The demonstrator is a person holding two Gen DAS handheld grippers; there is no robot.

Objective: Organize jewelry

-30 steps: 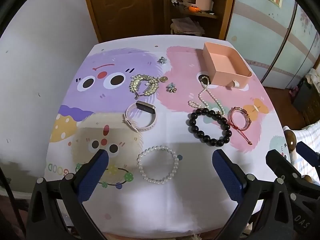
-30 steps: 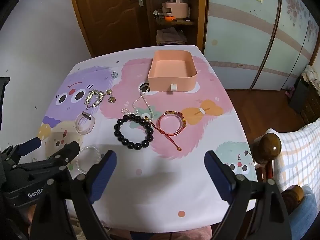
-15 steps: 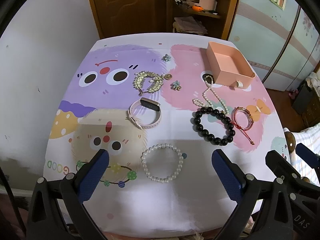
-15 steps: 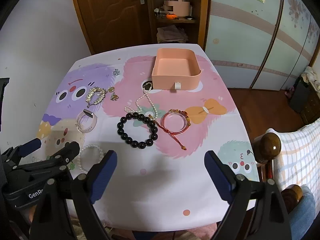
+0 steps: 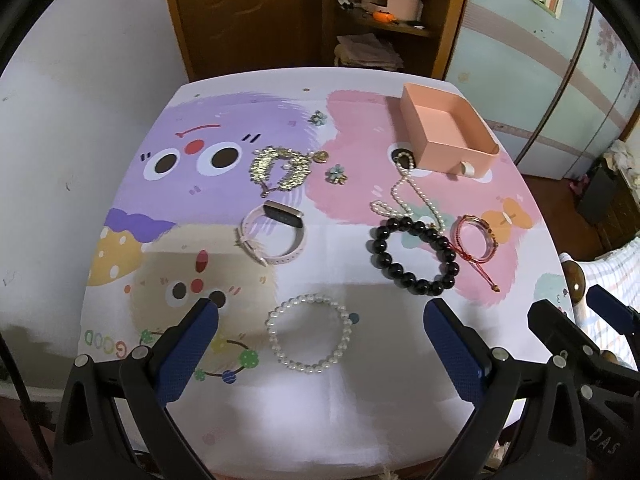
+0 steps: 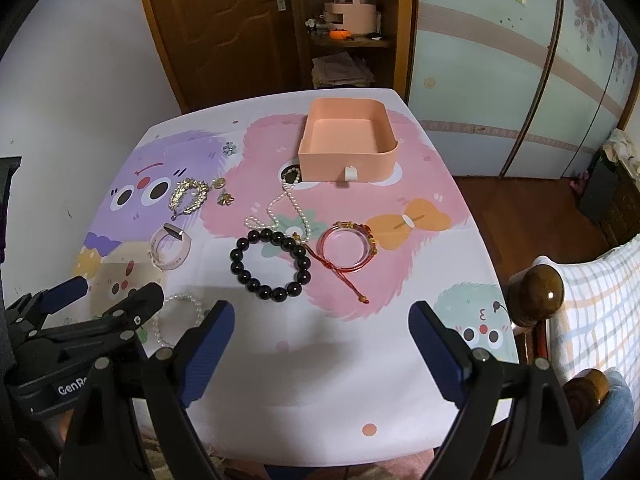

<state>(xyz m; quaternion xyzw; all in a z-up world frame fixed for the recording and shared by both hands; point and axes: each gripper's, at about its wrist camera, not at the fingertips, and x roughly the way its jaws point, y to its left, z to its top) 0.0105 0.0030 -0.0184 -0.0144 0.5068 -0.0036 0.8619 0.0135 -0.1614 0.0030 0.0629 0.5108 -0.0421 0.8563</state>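
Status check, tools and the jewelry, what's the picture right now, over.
Left tool open, right tool open, both empty. Pink box empty, jewelry on table. Nothing blocking.

The near strip of the table (image 6: 320,380) lies bare. Farther in, a black bead bracelet (image 6: 270,265), red bracelet (image 6: 347,249) and pearl necklace (image 6: 285,208) crowd the approach to the open-topped pink box (image 6: 347,148).

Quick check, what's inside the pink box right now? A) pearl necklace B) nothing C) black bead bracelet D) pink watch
B: the pink box shows only its bare floor, while the pearl necklace, black bead bracelet and pink watch all lie on the table outside it.
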